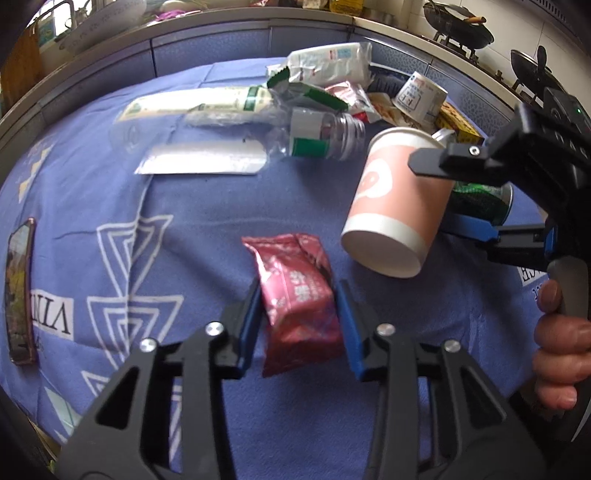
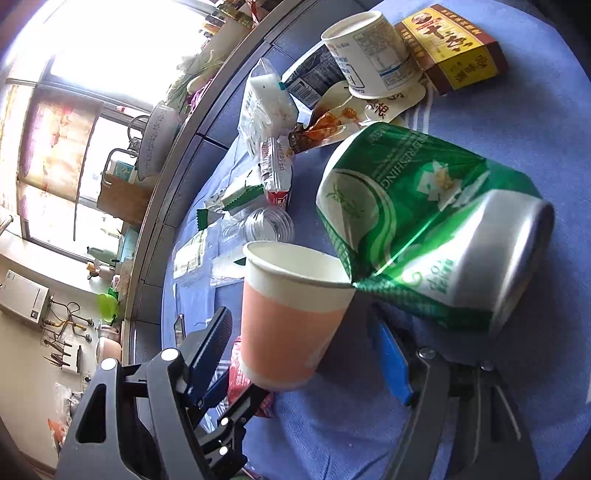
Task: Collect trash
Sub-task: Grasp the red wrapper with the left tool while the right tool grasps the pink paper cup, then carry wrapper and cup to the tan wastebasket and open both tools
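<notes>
My left gripper [image 1: 300, 314] is shut on a red snack packet [image 1: 297, 295], its blue pads pressed on both sides, just above the blue tablecloth [image 1: 207, 229]. My right gripper [image 1: 439, 199] holds a pink paper cup [image 1: 397, 206] tilted above the cloth; in the right wrist view the cup [image 2: 291, 317] sits between the jaws of the gripper [image 2: 306, 336]. A crushed green can [image 2: 436, 236] lies just beyond the cup. A pile of trash lies farther back: a clear plastic bottle [image 1: 314, 138], white wrappers [image 1: 328, 66], a white tub [image 1: 419, 98] and a yellow box [image 2: 450, 48].
A phone [image 1: 18, 291] lies at the cloth's left edge. A silver foil strip [image 1: 201, 162] and a long white-green packet [image 1: 192, 105] lie mid-table. A kitchen counter with woks [image 1: 458, 22] runs behind the table.
</notes>
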A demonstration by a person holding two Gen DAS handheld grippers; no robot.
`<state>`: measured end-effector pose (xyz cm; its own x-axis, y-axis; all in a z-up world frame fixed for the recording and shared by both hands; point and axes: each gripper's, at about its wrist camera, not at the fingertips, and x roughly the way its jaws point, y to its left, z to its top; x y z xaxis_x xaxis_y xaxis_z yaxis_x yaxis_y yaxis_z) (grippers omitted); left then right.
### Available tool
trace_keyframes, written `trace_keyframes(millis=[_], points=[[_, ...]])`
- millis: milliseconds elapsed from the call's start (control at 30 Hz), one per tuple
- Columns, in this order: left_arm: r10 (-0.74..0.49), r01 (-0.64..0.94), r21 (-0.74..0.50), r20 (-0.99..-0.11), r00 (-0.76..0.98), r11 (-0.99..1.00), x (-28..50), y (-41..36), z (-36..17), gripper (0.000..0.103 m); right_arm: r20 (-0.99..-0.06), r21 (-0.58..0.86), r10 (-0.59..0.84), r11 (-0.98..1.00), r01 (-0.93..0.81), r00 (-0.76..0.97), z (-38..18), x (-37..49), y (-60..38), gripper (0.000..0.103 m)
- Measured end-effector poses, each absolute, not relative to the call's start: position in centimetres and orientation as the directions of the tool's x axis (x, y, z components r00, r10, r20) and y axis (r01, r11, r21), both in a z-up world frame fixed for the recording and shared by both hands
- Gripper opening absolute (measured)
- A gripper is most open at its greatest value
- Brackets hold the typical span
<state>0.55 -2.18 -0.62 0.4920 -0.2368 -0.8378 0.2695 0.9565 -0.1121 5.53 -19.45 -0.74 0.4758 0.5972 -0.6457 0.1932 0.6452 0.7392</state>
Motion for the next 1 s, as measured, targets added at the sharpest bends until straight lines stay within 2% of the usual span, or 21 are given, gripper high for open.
trace_keyframes(millis=[33, 67, 167, 400, 567, 667, 767, 1000], points=[[-0.238, 0.261, -0.122, -0.844, 0.48, 0.958, 0.7, -2.0, -0.8, 0.024, -0.637, 0.748, 0.607, 0.635, 0.192, 0.475, -0.9, 5.7, -19.3, 0.074], [-0.245, 0.251, -0.137, -0.846, 0.474, 0.958, 0.7, -1.7, -0.9, 0.021, -0.629, 0.753, 0.617, 0.634, 0.173, 0.473, -0.8, 5.8, -19.0, 0.06], [-0.251, 0.244, -0.145, -0.837, 0.487, 0.959, 0.1, -1.0, -0.2, 0.02, -0.596, 0.774, 0.647, 0.62, 0.126, 0.477, -0.2, 4.9, -18.4, 0.055], [-0.319, 0.314, -0.168, -0.788, 0.527, 0.934, -1.3, -1.3, 3.7, 0.019, -0.517, 0.726, 0.62, 0.682, -0.081, 0.59, 4.6, 1.0, -19.7, 0.053], [-0.379, 0.431, -0.153, -0.774, 0.507, 0.889, -0.1, -6.4, 6.5, 0.019, -0.478, 0.703, 0.543, 0.707, -0.069, 0.691, 5.6, -1.5, -25.4, 0.053], [-0.444, 0.53, -0.162, -0.766, 0.464, 0.832, 1.1, -11.9, 7.8, 0.02, -0.446, 0.717, 0.455, 0.697, 0.003, 0.771, 5.8, -3.2, -31.3, 0.053], [-0.495, 0.622, -0.145, -0.751, 0.437, 0.769, 2.2, -18.9, 9.3, 0.02, -0.445, 0.703, 0.308, 0.701, 0.115, 0.841, 5.9, -5.3, -38.1, 0.053], [-0.618, 0.785, -0.198, -0.735, 0.278, 0.587, 2.6, -36.7, 10.6, 0.02, -0.526, 0.552, -0.102, 0.714, 0.431, 0.844, 4.6, -10.5, -51.7, 0.054]])
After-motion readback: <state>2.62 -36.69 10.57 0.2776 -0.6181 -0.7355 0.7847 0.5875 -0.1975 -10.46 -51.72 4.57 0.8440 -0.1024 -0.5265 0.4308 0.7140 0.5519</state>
